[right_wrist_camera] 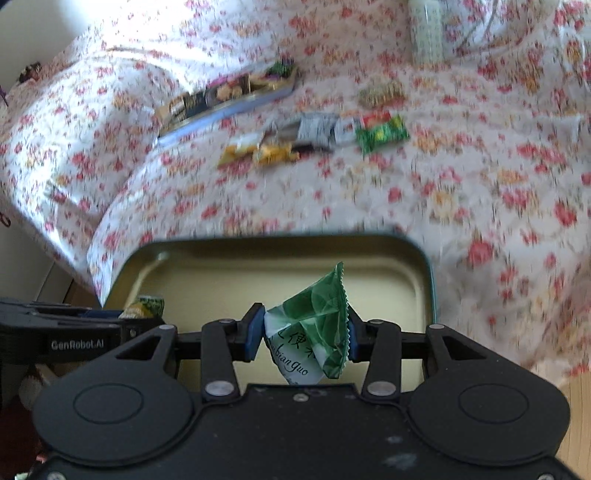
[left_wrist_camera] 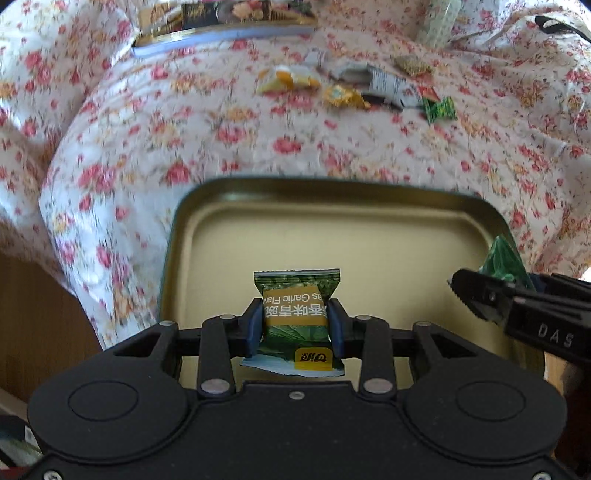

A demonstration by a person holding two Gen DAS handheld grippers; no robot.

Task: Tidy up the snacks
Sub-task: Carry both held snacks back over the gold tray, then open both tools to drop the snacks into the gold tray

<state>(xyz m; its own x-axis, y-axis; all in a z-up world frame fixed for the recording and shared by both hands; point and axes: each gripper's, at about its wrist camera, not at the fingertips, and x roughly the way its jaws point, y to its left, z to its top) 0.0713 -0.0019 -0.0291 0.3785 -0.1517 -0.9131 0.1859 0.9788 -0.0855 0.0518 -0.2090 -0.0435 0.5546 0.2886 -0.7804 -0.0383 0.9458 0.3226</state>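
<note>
My left gripper point(left_wrist_camera: 295, 325) is shut on a green and orange garlic-flavour snack packet point(left_wrist_camera: 297, 314) and holds it over an open gold-lined tin point(left_wrist_camera: 332, 210). My right gripper point(right_wrist_camera: 301, 330) is shut on a green and white snack packet point(right_wrist_camera: 314, 317) over the same tin point(right_wrist_camera: 406, 258). The right gripper also shows at the right of the left wrist view point(left_wrist_camera: 480, 295), and the left gripper shows at the left of the right wrist view point(right_wrist_camera: 92, 325). Several loose wrapped snacks point(left_wrist_camera: 343, 96) lie farther back on the floral cloth point(left_wrist_camera: 184, 140).
A flat tin lid with printed pictures point(left_wrist_camera: 221, 26) lies at the back on the cloth; it also shows in the right wrist view point(right_wrist_camera: 229, 99). A pale jar point(right_wrist_camera: 426, 33) stands at the back right. The cloth drops off at the left edge over wood point(left_wrist_camera: 37, 314).
</note>
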